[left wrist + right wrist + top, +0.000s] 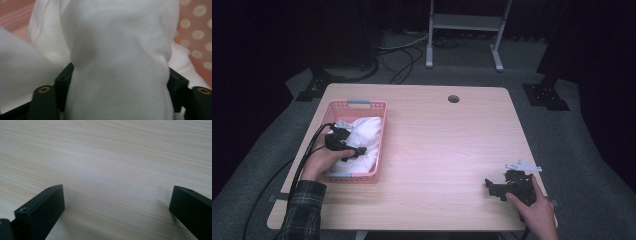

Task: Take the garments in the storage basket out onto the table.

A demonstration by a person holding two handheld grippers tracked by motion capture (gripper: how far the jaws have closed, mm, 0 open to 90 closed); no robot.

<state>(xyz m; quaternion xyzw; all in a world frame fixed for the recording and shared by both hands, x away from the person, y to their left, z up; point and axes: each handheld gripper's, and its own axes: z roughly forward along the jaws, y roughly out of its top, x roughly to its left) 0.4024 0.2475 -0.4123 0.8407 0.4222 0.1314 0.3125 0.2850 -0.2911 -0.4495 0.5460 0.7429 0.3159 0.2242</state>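
Where the fixed overhead camera looks down, a light wooden rectangular counter [437,150] carries a pink perforated plastic basket [382,131] holding a crumpled white cloth [364,131]. The left gripper [354,151], held in the person's left hand [323,161], sits inside the basket with its jaws buried in the cloth. The right gripper [493,188], held in the right hand [539,210], rests on bare counter, well apart from the basket, with nothing between its jaws.

Left gripper view: a thick fold of the white cloth [120,62] rises between the two black jaws, which press against it from both sides, pinching it. More cloth lies beyond the jaws, and the pink basket wall [197,32] with its round holes stands past the right-hand jaw.

Right gripper view: the jaws are spread wide over bare wood grain [112,165], their tips just above or on the surface.
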